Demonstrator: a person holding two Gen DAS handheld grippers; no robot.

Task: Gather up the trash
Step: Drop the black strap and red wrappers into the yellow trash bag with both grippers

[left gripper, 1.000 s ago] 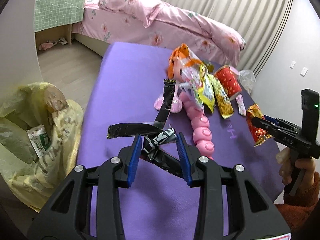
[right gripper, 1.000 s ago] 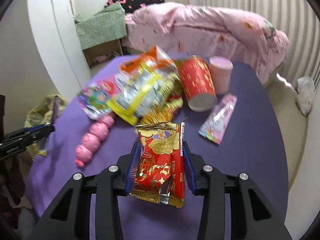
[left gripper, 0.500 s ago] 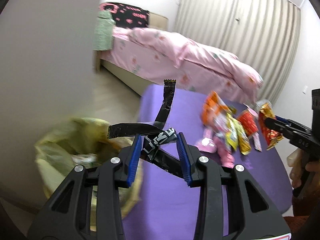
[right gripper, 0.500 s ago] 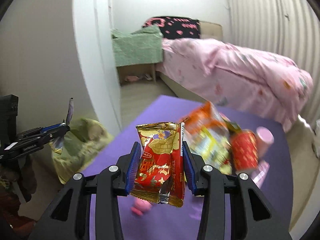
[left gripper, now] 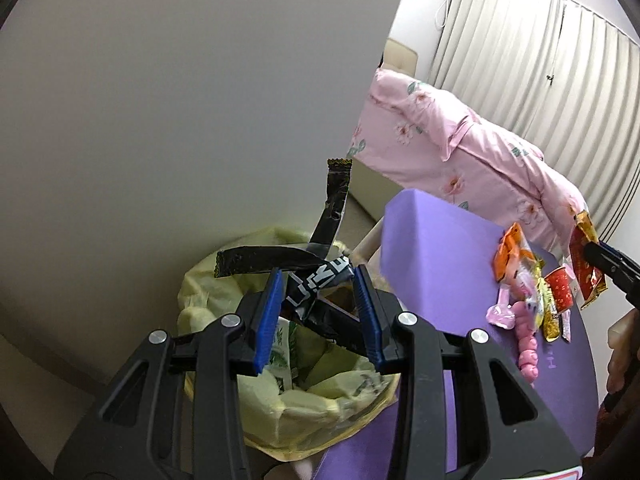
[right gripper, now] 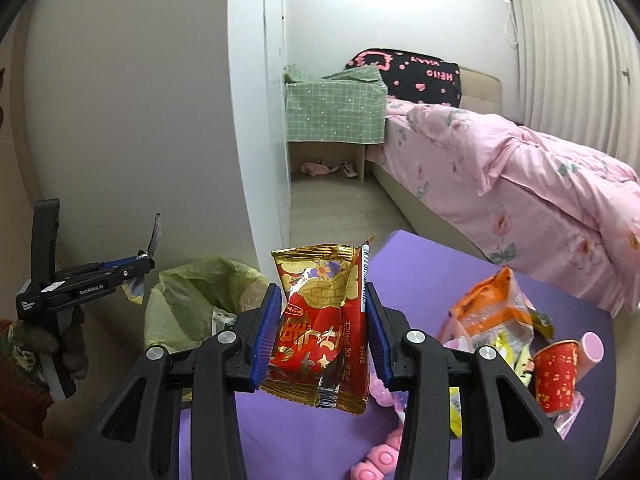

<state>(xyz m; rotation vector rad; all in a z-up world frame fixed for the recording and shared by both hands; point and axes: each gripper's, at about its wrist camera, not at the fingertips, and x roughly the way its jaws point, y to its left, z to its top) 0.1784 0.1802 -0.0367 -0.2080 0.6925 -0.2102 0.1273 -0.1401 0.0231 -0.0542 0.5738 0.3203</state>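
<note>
My left gripper [left gripper: 318, 300] is shut on a crumpled black wrapper [left gripper: 316, 276] and holds it above the open yellow trash bag [left gripper: 304, 396], which stands on the floor left of the purple table [left gripper: 436, 248]. My right gripper [right gripper: 320, 320] is shut on a red and gold snack packet [right gripper: 320, 320] above the table's left part, right of the bag [right gripper: 188, 300]. The left gripper also shows in the right wrist view [right gripper: 140, 260]. The right gripper with its packet shows at the right edge of the left wrist view [left gripper: 588, 272].
More wrappers [right gripper: 492, 320], a red paper cup [right gripper: 556, 376], a pink cup [right gripper: 592, 348] and a pink beaded toy [left gripper: 528, 352] lie on the table. A white wall [left gripper: 180, 100] stands close behind the bag. A pink bed [right gripper: 500, 176] lies beyond the table.
Both grippers have swung left with their loads. The left one went from over the table to over the trash bag. The right one moved toward the table's left edge.
</note>
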